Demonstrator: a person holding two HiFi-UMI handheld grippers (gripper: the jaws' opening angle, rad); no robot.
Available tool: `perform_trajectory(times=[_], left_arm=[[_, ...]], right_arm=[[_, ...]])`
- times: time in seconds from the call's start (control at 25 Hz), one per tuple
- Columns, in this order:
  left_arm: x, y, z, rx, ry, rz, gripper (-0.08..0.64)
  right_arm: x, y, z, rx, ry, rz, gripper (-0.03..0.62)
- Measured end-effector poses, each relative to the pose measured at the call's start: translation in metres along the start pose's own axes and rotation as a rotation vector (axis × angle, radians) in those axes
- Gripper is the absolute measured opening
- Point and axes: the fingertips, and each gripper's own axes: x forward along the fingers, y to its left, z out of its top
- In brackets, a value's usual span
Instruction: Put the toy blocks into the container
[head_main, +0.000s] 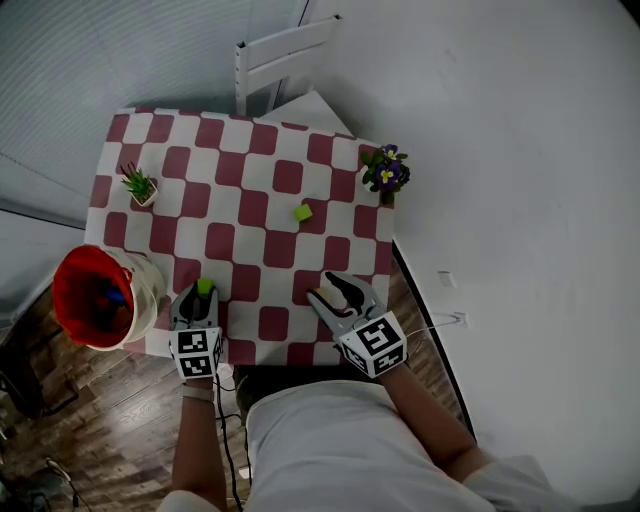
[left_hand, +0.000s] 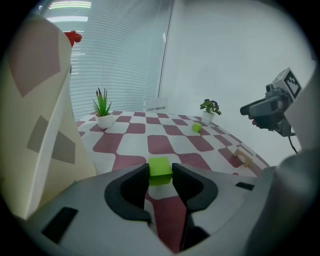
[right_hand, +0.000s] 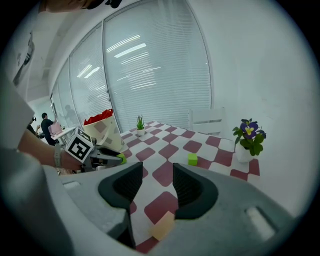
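Observation:
A green block (left_hand: 160, 171) sits between the jaws of my left gripper (left_hand: 160, 175), which is shut on it. In the head view this gripper (head_main: 204, 292) is over the table's front left, just right of the cream container with a red lining (head_main: 100, 295). That container's wall (left_hand: 40, 125) fills the left of the left gripper view. A second green block (head_main: 303, 212) (right_hand: 192, 159) lies loose near the table's middle. My right gripper (head_main: 331, 291) (right_hand: 157, 172) stands open and empty over the front edge. A pale beige block (right_hand: 162, 227) lies just below its jaws.
The table (head_main: 245, 190) wears a red-and-white checked cloth. A small green plant (head_main: 140, 185) stands at its far left and a purple-flowered pot (head_main: 387, 172) at its far right. A white chair (head_main: 285, 60) is behind the table. Several toys lie inside the container.

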Motion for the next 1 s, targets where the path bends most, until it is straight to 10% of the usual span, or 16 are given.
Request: perform_trajectory(times=[1.0], left_arm=[[-0.142,0.012,0.045,0.022,-0.081,0.059,0.138]], right_arm=[[0.037,0.107,0.06,-0.029,-0.097,0.201,0.19]])
